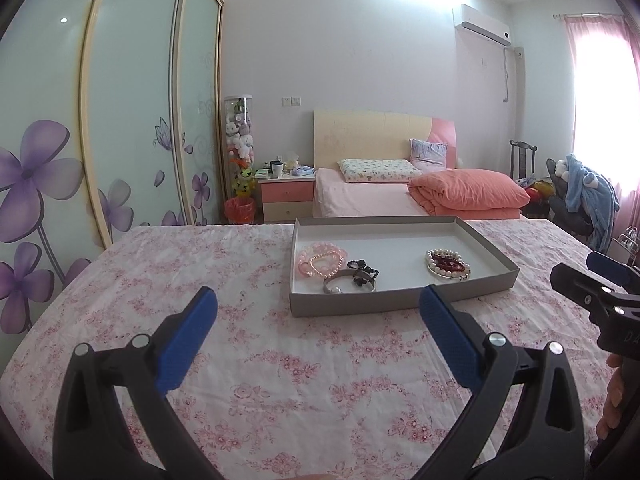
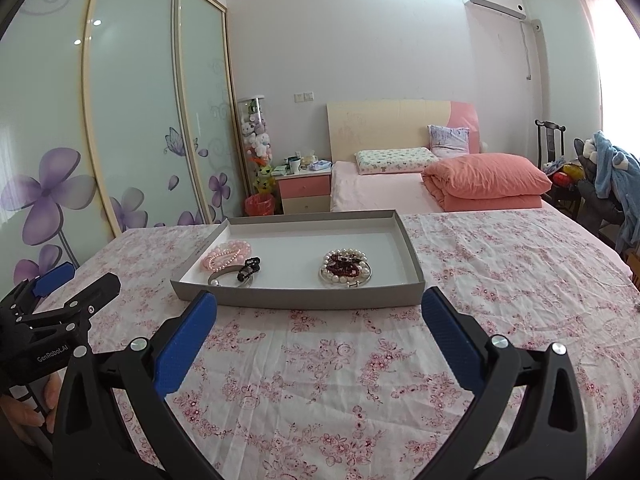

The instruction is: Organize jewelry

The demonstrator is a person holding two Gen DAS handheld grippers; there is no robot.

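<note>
Left wrist view: the left claw (image 1: 318, 306) is spread wide and holds nothing, hovering above the floral tablecloth (image 1: 280, 380) just short of the grey tray (image 1: 360, 306). The tray holds a pink bead bracelet (image 1: 320, 262) at its left, a silver bangle (image 1: 349, 285) and a black bead piece (image 1: 362, 272) touching one another beside it, and, well apart at the right, a pearl bracelet (image 1: 447, 266) around dark red beads. The right claw (image 1: 588, 276) shows at the frame edge; its opening cannot be told here. Right wrist view: the right claw (image 2: 319, 306) is likewise wide open and empty, near the tray's front wall (image 2: 304, 300), facing the pearl bracelet (image 2: 346, 268). Recommended procedure: clear the front wall before descending, select one item at a time, and close on the bangle (image 2: 224, 276) rim or a single strand so that the overlapping pieces separate without dragging their neighbours.
</note>
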